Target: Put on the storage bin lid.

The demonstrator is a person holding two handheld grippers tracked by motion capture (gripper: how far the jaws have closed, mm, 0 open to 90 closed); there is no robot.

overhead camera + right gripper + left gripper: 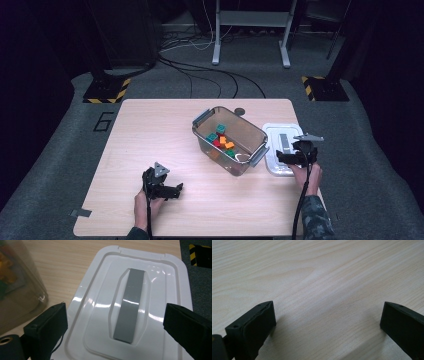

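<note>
Pale wooden table (pixel 150 140), clear bin (pixel 229 141) of coloured blocks, white lid (pixel 278 146) beside it

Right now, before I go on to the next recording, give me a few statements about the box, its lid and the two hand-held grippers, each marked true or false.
1. The white lid sits closed on the clear box. False: it lies flat on the table, to the right of the open box.
2. The right hand-held gripper is open above the lid, one jaw on each side of its grey handle. True.
3. The left hand-held gripper grips a coloured block. False: it is open over bare table, with nothing between its jaws.
4. The box holds small coloured blocks. True.
5. The left hand-held gripper is inside the box. False: it is near the front of the table, apart from the box.
</note>
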